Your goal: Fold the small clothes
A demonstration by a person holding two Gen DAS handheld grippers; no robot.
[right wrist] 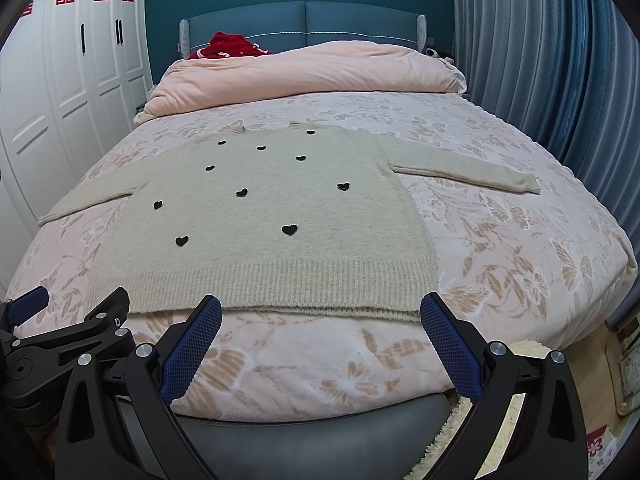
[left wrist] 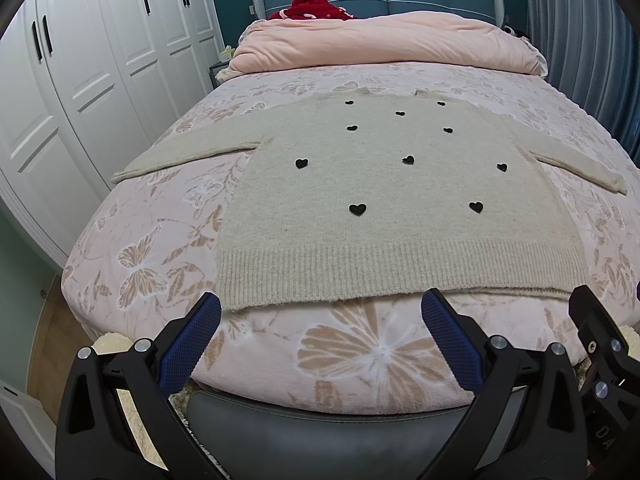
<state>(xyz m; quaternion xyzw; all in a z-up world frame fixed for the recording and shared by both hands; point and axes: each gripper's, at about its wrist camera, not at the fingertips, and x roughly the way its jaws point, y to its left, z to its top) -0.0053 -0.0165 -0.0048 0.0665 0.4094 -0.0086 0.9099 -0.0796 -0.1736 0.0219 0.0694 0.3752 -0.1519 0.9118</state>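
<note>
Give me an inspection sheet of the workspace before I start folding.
Surface: bed with a pink butterfly-print cover, flat.
Job's things: beige sweater with black hearts, spread flat, sleeves out to both sides, ribbed hem nearest.
Clutter: pink quilt bunched at the head end; red cloth behind it.
Grippers: left claw open, empty, just short of the hem; right claw open, empty, likewise.
Cables: nothing seen.
Surroundings: white wardrobe on the left, blue curtain on the right, blue headboard.

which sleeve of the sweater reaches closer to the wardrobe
The left sleeve, stretched toward the white wardrobe; the right sleeve points to the blue curtain.
</note>
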